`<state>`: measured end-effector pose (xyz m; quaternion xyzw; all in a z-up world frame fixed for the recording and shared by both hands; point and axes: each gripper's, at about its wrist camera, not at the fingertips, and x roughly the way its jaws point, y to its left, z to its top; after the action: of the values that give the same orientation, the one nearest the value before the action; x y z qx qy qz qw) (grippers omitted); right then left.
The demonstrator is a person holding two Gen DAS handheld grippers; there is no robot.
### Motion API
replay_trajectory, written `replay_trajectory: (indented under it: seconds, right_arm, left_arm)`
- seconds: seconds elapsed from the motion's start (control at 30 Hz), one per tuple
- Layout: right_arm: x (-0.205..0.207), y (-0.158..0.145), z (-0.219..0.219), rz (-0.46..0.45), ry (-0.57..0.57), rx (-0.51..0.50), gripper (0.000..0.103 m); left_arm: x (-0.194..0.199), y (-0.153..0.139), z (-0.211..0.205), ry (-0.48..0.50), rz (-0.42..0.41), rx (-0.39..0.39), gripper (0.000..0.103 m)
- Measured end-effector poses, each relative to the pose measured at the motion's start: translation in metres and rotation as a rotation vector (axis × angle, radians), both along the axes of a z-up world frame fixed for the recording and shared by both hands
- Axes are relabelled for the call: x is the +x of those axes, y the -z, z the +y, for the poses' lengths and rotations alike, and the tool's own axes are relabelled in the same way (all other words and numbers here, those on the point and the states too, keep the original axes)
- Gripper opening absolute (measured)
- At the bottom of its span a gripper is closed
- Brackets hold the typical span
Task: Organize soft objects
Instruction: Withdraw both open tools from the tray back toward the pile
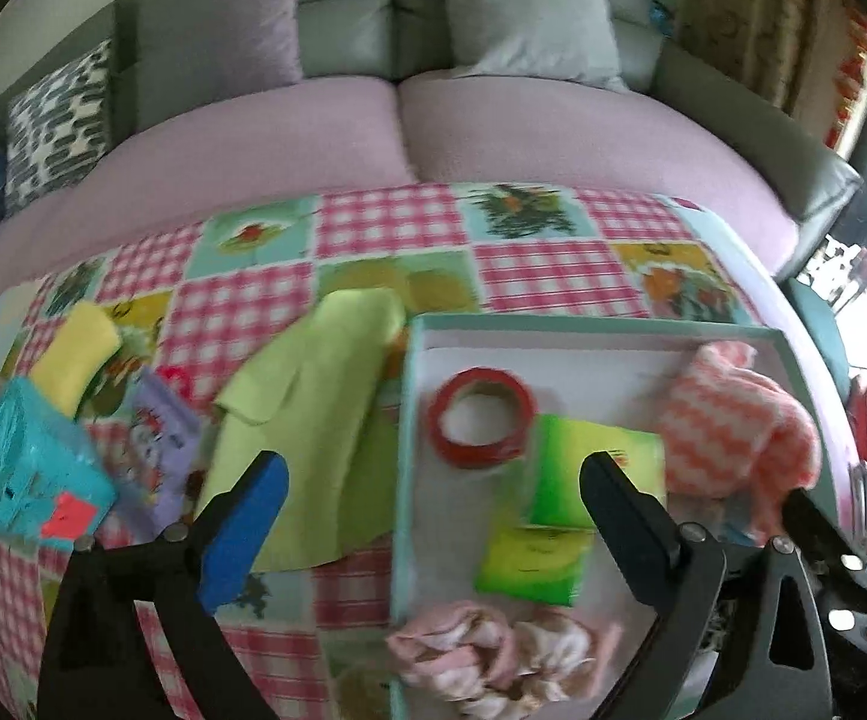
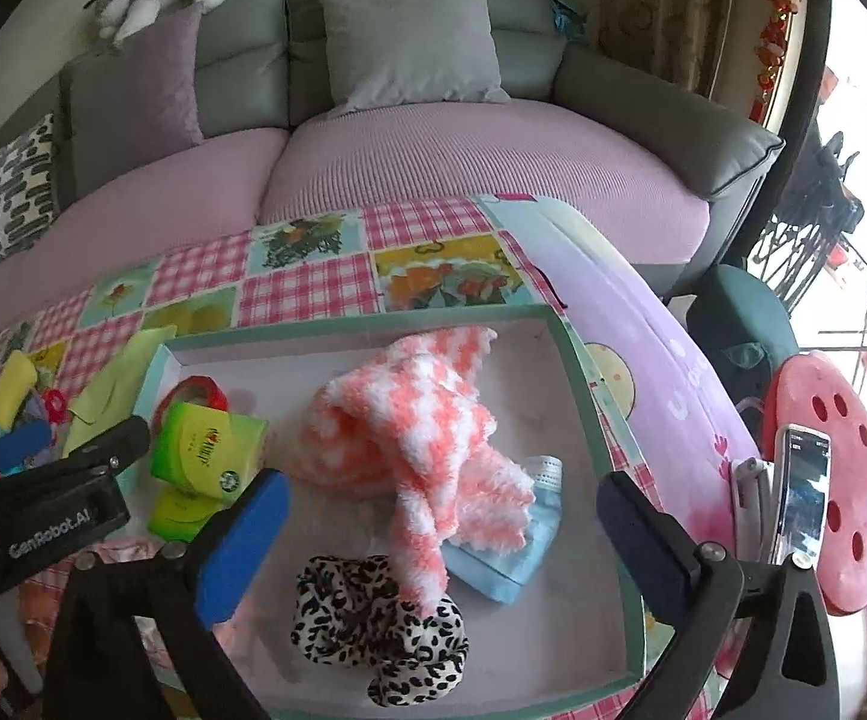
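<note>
A teal-rimmed box tray (image 2: 577, 354) with a white floor sits on the checked cloth. In it lie a pink-and-white fluffy cloth (image 2: 409, 420), a leopard scrunchie (image 2: 373, 618), a blue face mask (image 2: 505, 570), green tissue packs (image 2: 205, 450) and a red tape roll (image 1: 481, 414). My right gripper (image 2: 445, 492) hangs open over the fluffy cloth, its pads clear of it. My left gripper (image 1: 433, 477) stands open over the tray's left side, above the tape and tissue packs, holding nothing. A crumpled pink cloth (image 1: 493, 654) lies in the tray's near corner.
Left of the tray lie a lime cloth (image 1: 307, 420), a yellow cloth (image 1: 76, 354), a teal box (image 1: 31, 468) and a purple packet (image 1: 157, 438). A sofa (image 2: 493, 162) with pillows stands behind. On the right, a red stool (image 2: 853, 480) carries a phone (image 2: 802, 492).
</note>
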<state>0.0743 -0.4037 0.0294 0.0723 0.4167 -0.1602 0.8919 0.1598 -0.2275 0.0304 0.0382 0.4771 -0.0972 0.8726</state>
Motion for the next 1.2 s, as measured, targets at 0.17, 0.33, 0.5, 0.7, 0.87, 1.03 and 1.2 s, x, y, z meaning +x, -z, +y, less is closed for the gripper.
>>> replay_trajectory:
  seconds: [0.17, 0.33, 0.5, 0.7, 0.87, 1.03, 1.2]
  right_arm:
    - [-0.002, -0.004, 0.002, -0.014, -0.009, 0.011, 0.103]
    - [0.001, -0.004, 0.01, -0.008, -0.031, 0.013, 0.103]
    - [0.004, -0.008, 0.022, -0.01, -0.062, 0.015, 0.103]
    - [0.01, -0.015, 0.048, -0.045, -0.141, 0.064, 0.103]
    - [0.018, -0.016, 0.08, -0.049, -0.234, 0.061, 0.103]
    - [0.027, -0.014, 0.108, -0.046, -0.293, 0.06, 0.103]
    - [0.036, -0.01, 0.135, -0.047, -0.364, 0.059, 0.103]
  left_arm:
    - [0.004, 0.0, 0.025, -0.066, 0.011, -0.021, 0.098]
    - [0.003, -0.004, 0.042, -0.103, 0.002, -0.042, 0.098]
    - [-0.001, -0.004, 0.059, -0.139, 0.0, -0.024, 0.098]
    - [-0.005, -0.006, 0.095, -0.214, 0.004, -0.047, 0.098]
    - [-0.006, -0.005, 0.125, -0.281, 0.007, -0.05, 0.098]
    - [-0.01, -0.005, 0.15, -0.307, 0.019, -0.109, 0.098]
    - [-0.012, -0.005, 0.166, -0.329, 0.023, -0.141, 0.098]
